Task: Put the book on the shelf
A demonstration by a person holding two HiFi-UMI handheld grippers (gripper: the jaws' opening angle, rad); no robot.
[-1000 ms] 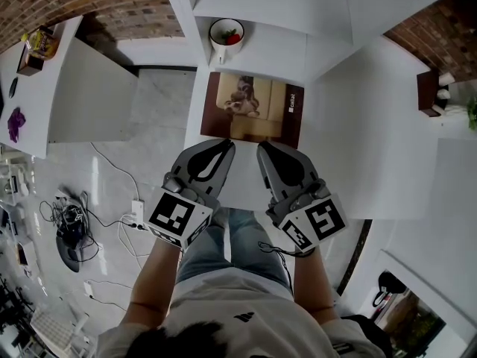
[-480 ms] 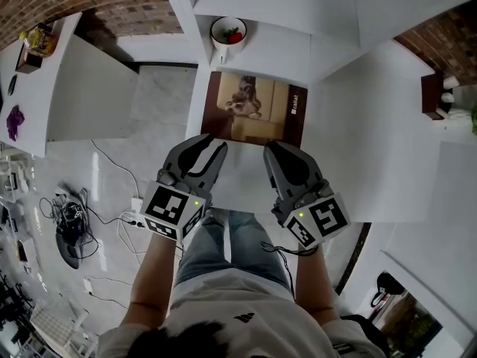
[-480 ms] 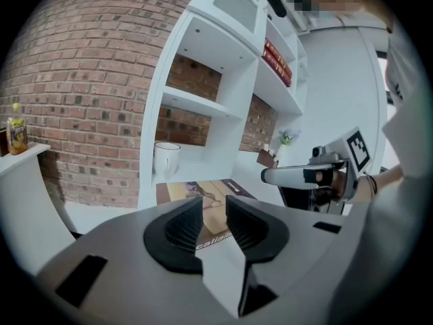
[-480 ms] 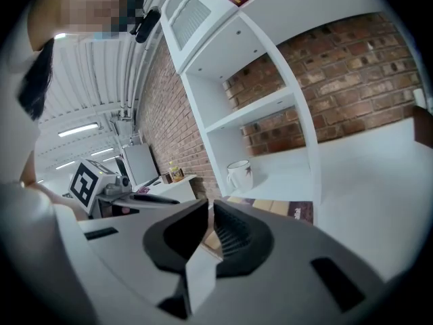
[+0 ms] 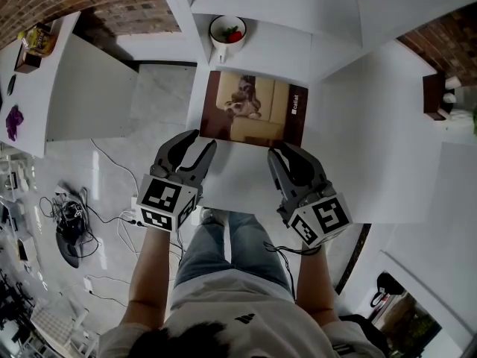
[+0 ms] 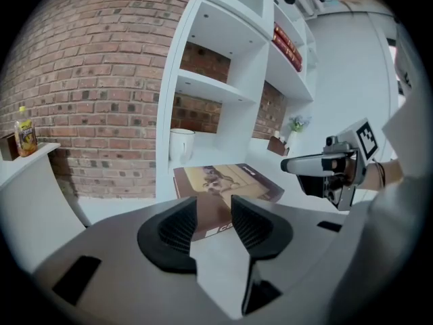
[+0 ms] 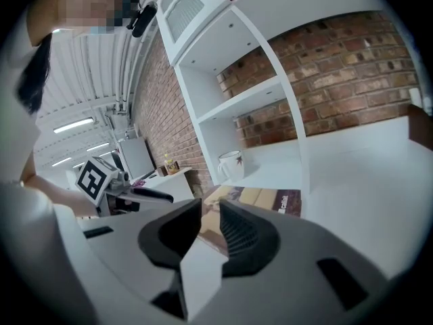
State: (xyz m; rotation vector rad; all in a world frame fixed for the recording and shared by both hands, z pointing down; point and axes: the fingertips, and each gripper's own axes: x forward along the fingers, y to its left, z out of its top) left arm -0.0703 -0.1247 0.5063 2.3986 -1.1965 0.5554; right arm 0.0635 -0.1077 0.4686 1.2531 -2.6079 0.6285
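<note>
Both forearms reach out from the body, side by side, with the marker cubes nearest the person and the tips aimed far and a little downward. The left tongs (image 5: 203,140) sit at the near left corner of the book (image 5: 253,110), and the right tongs (image 5: 283,149) at its near edge, further right. Both pairs have just been opening and their jaws stand apart, pressing on nothing. In each gripper view the book's near edge shows through the gap, just beyond the pads.

The book lies flat, cover up, on the white tabletop (image 5: 373,140), close to its left edge and in front of the white shelf unit (image 5: 283,6). A mug (image 5: 226,34) stands on the lowest shelf just beyond the book's far left corner. Far left is a side counter with a bottle (image 5: 41,42), and cables (image 5: 74,222) lie on the floor.

The book's long axis runs left to right, with the printed strip at its right end.
</note>
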